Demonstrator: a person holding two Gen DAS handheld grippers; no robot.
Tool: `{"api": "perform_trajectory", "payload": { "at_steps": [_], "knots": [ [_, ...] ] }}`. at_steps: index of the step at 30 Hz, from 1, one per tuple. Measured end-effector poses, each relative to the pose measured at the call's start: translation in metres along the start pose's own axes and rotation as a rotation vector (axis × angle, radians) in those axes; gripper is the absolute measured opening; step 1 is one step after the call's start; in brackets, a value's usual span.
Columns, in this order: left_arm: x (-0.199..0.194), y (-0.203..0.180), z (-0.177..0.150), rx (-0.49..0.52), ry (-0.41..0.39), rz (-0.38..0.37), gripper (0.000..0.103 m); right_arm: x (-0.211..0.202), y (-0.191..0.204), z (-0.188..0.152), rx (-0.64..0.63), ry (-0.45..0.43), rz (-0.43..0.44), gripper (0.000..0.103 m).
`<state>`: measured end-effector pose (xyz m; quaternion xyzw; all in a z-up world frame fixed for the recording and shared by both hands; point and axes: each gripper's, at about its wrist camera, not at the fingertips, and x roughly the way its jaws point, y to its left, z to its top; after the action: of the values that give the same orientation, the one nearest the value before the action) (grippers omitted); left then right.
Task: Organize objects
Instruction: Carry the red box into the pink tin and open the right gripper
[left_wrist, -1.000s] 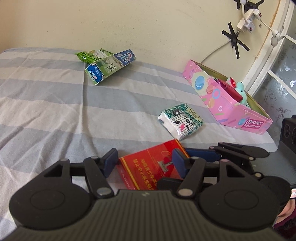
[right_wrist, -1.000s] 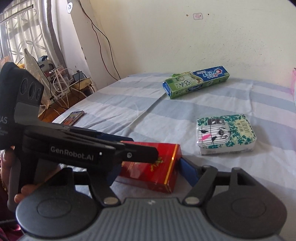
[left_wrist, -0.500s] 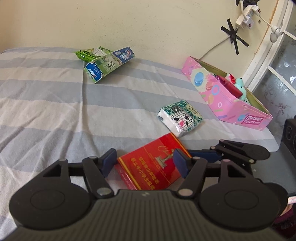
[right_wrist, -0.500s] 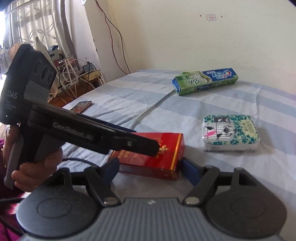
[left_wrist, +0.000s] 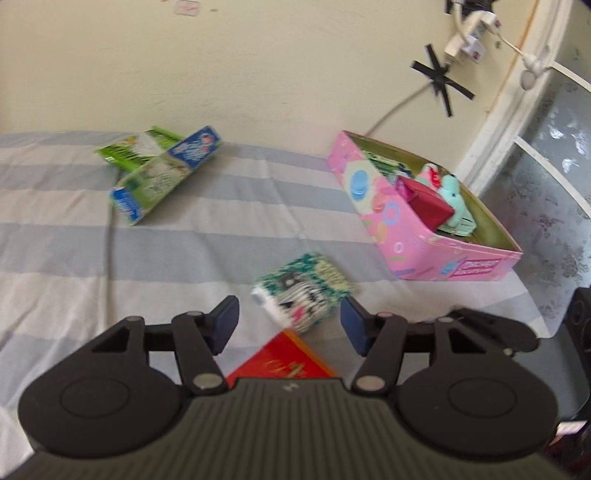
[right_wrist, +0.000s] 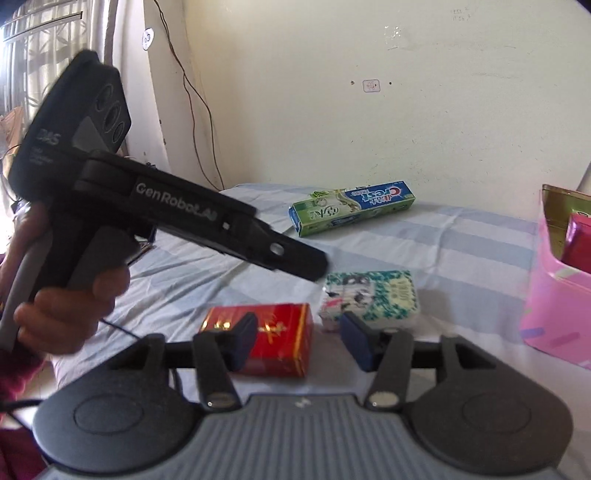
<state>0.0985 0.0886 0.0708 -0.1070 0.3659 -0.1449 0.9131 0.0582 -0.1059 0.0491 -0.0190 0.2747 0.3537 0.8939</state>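
Observation:
A red box (right_wrist: 275, 334) lies flat on the striped bed sheet (left_wrist: 55, 240); in the left wrist view only the red box's corner (left_wrist: 284, 360) shows, under my left gripper (left_wrist: 290, 321). The left jaws are closing with nothing pressed between them, and a green-patterned tissue pack (left_wrist: 303, 290) lies just beyond their gap. My right gripper (right_wrist: 300, 338) is also closing on nothing; the red box sits behind its left finger and the tissue pack (right_wrist: 371, 295) behind its right. A hand (right_wrist: 70, 302) holds the left gripper (right_wrist: 314, 266) above both items.
A pink cardboard box (left_wrist: 391, 221) holding a red packet and a teal toy stands at the bed's right, by the window; its wall (right_wrist: 550, 299) is right of my right gripper. A toothpaste box (left_wrist: 162, 173) (right_wrist: 351, 206) lies near the far wall. Cables hang on the wall.
The left gripper rose off the red box, which no longer lies between its fingers. The right gripper shifted right, so the box now sits at its left finger and the pink box came into view.

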Motion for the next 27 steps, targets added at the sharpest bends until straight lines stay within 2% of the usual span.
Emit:
{"api": "perform_trajectory", "payload": {
  "at_steps": [3,8,11,13,17,21,24,27],
  "knots": [
    [-0.013,0.019,-0.014,-0.072,0.027,0.041,0.064,0.000,-0.007,-0.001,-0.029,0.034,0.013,0.071],
    [-0.015,0.028,-0.045,-0.157,0.117,0.036,0.063,0.033,0.005,0.002,-0.154,0.132,0.073,0.071],
    [-0.004,0.016,-0.045,-0.119,0.103,0.048,0.062,0.054,0.013,0.000,-0.199,0.165,0.098,0.071],
    [0.005,0.007,-0.038,-0.098,0.107,0.057,0.062,0.056,0.019,-0.002,-0.228,0.153,0.111,0.058],
    [0.011,-0.028,-0.009,0.037,0.067,0.037,0.061,0.030,0.009,-0.002,-0.201,0.085,-0.007,0.055],
    [0.021,-0.088,0.031,0.188,-0.011,-0.046,0.061,-0.019,-0.027,0.013,-0.123,-0.054,-0.137,0.055],
    [0.047,-0.139,0.052,0.293,-0.040,-0.110,0.062,-0.052,-0.058,0.017,-0.080,-0.127,-0.274,0.055],
    [0.081,-0.181,0.064,0.360,-0.035,-0.163,0.063,-0.075,-0.098,0.013,0.004,-0.138,-0.379,0.055]
  ]
}}
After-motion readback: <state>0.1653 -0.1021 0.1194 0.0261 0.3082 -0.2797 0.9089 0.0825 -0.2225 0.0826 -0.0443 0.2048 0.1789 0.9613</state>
